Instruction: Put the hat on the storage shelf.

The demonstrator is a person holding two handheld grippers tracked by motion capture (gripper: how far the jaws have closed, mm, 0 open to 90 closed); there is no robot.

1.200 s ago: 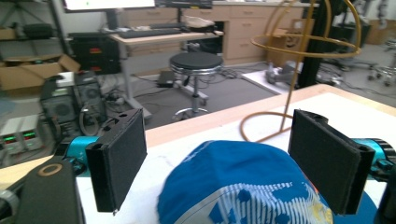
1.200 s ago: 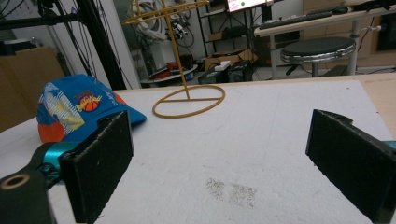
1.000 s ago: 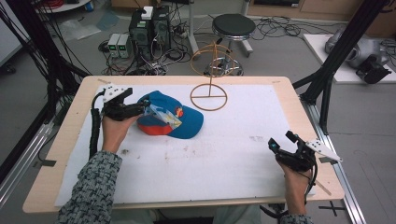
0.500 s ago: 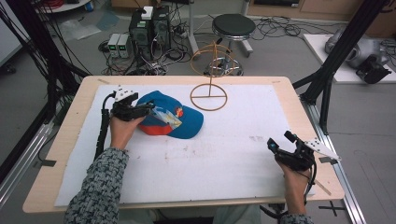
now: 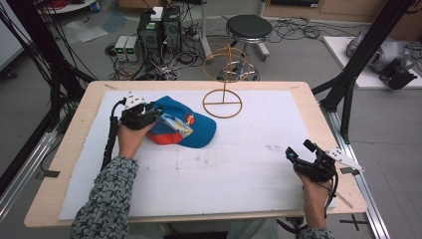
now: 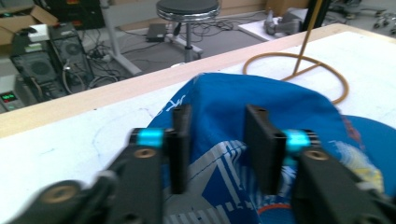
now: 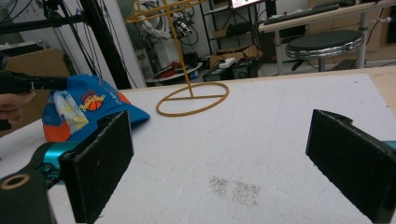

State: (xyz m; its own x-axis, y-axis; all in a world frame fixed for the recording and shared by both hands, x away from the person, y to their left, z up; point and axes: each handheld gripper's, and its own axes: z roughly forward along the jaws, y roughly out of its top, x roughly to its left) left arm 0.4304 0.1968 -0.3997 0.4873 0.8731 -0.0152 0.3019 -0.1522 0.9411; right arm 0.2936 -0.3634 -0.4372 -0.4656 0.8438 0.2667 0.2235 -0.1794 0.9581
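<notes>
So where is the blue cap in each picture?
High view: the blue cap lies left of centre on the white mat, by the left gripper.
Left gripper view: the cap sits at the centre, bunched between the black jaws.
Right gripper view: the cap is at the far left, beyond the left jaw.
Shared landmark: the gold wire stand, just past the cap in every view.

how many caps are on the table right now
1: the blue cap lies at the table's far left, crown between the left tongs, beside the wire stand. None looks hidden.
</notes>
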